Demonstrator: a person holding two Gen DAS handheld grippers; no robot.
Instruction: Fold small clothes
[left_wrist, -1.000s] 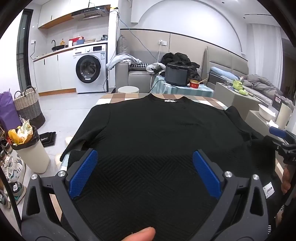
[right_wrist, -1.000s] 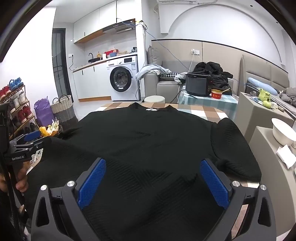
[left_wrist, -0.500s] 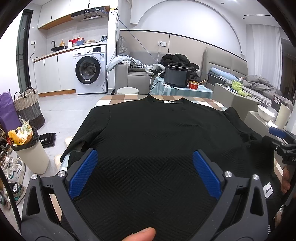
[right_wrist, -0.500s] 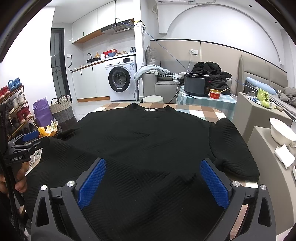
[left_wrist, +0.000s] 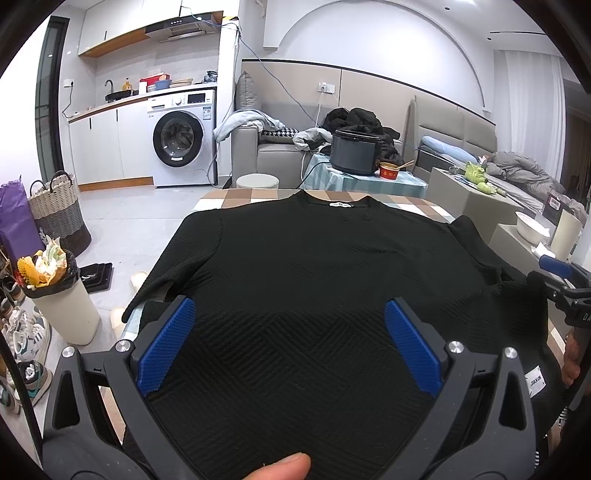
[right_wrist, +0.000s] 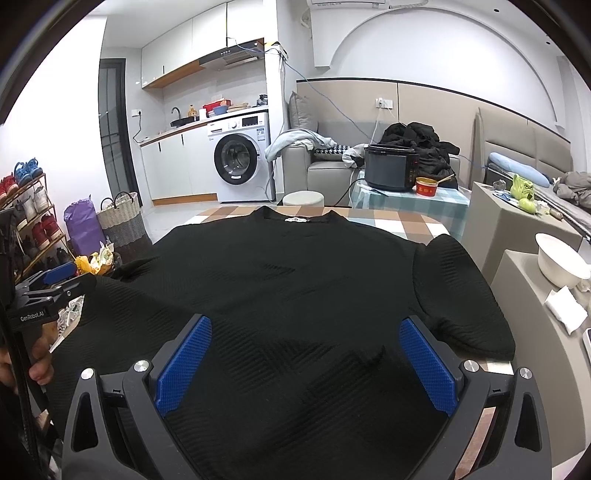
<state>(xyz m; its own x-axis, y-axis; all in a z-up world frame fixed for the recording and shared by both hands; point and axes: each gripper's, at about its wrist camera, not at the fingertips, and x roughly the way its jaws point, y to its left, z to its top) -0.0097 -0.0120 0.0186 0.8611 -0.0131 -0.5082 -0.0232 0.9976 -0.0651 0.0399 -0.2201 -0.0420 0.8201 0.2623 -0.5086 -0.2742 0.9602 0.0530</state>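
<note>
A black textured sweater lies spread flat on a checked table, collar at the far edge; it also shows in the right wrist view. Its left sleeve hangs off the table's left side. Its right sleeve is folded back on the table at the right. My left gripper is open and empty, hovering over the near hem. My right gripper is open and empty over the hem further right. Each gripper shows at the edge of the other's view.
The checked table shows past the collar. A white bin with rubbish stands left of the table. A low cabinet with a white bowl stands right. A side table with a black cooker stands behind.
Both grippers have shifted very slightly over the sweater and stayed open. The sweater has not moved.
</note>
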